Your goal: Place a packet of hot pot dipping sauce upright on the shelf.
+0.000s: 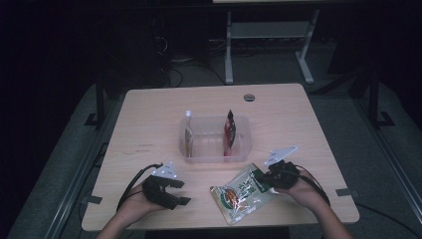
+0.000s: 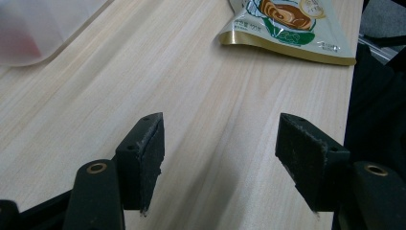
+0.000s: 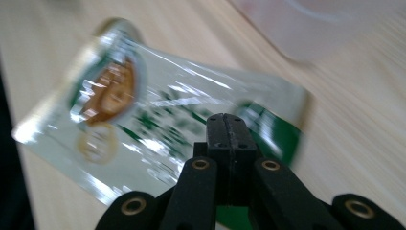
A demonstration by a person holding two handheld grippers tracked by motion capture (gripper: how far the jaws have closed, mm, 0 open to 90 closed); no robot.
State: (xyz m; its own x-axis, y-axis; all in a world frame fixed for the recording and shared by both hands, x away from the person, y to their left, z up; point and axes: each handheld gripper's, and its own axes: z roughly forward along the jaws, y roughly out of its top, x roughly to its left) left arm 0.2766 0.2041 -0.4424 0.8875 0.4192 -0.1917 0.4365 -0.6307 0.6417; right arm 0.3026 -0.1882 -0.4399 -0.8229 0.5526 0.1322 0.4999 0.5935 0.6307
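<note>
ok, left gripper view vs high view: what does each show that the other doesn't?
Left gripper view alone: the felt-like pads of the left gripper, jaws apart over bare wood, nothing between them.

High view alone: the clear bin with a pale pouch and a red pouch standing inside, plus the right gripper clamped on the green pouch's edge.

Both: the table and the green pouch.

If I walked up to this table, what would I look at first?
Probably the shiny green and white pouch at the near edge of the table, pinched at one end by the right tool. Next, the clear tub in the middle, with two packets standing inside. The left tool waits open, holding nothing.
</note>
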